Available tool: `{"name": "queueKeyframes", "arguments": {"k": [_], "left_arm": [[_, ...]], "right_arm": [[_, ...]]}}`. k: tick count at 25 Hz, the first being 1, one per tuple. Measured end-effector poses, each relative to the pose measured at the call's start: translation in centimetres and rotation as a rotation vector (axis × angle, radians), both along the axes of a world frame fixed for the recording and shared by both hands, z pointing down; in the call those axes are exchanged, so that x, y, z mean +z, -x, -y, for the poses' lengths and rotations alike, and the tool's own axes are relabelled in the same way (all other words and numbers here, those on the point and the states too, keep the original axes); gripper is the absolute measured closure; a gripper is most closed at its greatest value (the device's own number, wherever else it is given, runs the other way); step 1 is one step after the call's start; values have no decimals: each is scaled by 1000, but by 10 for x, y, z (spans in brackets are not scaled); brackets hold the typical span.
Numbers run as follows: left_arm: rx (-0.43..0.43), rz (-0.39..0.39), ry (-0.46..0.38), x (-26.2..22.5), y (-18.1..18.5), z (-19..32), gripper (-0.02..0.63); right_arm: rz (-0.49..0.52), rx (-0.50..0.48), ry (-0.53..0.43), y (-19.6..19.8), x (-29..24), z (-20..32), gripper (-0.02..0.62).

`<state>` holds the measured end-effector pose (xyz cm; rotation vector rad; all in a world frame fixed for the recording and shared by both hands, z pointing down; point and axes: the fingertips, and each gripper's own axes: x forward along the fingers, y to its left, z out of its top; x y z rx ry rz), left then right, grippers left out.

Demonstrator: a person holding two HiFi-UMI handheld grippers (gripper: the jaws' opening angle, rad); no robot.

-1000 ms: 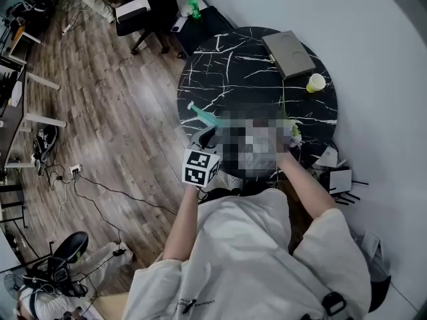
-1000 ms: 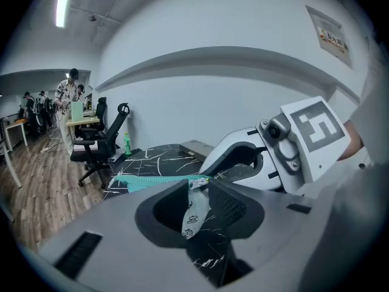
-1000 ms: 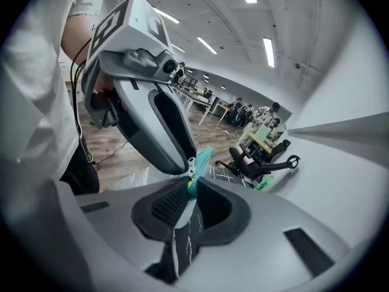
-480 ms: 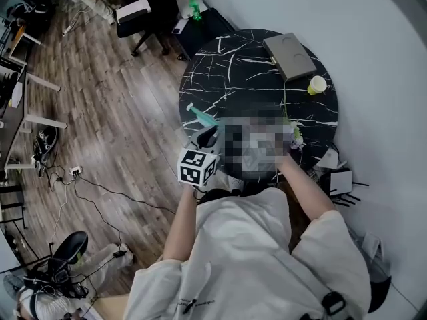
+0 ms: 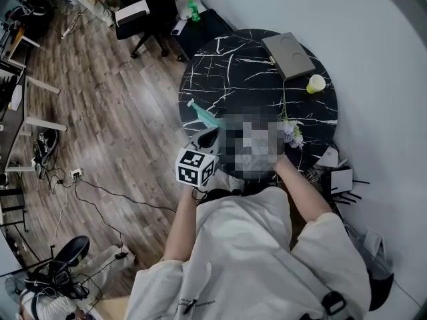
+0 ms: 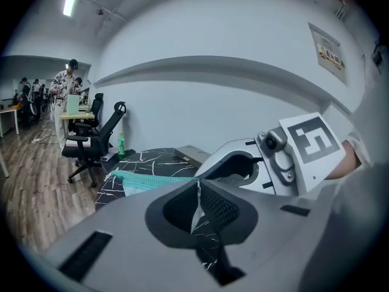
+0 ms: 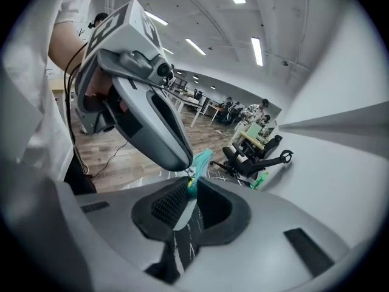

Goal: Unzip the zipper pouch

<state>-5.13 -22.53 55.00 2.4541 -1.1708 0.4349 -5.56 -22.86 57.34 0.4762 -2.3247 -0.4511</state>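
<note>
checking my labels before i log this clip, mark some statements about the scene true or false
1. The table is black with white veins. True.
2. The left gripper stands wide open. False: its jaws have just been closing and now pinch the teal pouch.
3. The right gripper is shut on the pouch. True.
4. A red cup stands on the table. False: the cup is yellow-green.
5. A flat grey case lies on the table. True.

No print reads — wall plaque (image 6: 328, 48) (blurred) included.
</note>
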Motion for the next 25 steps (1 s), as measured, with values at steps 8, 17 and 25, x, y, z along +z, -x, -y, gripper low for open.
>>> {"name": "queueKeyframes", "arguments": {"k": [8, 17, 25], "left_arm": [[-13, -30, 21, -4, -1, 3, 583], [-2, -57, 32, -13, 0, 6, 583], [-23, -90, 55, -8, 8, 4, 583]], "right_arm": [[129, 91, 33, -4, -2, 1, 542], [232, 179, -76, -3, -7, 3, 492], [245, 202, -26, 0, -3, -2, 535]]}}
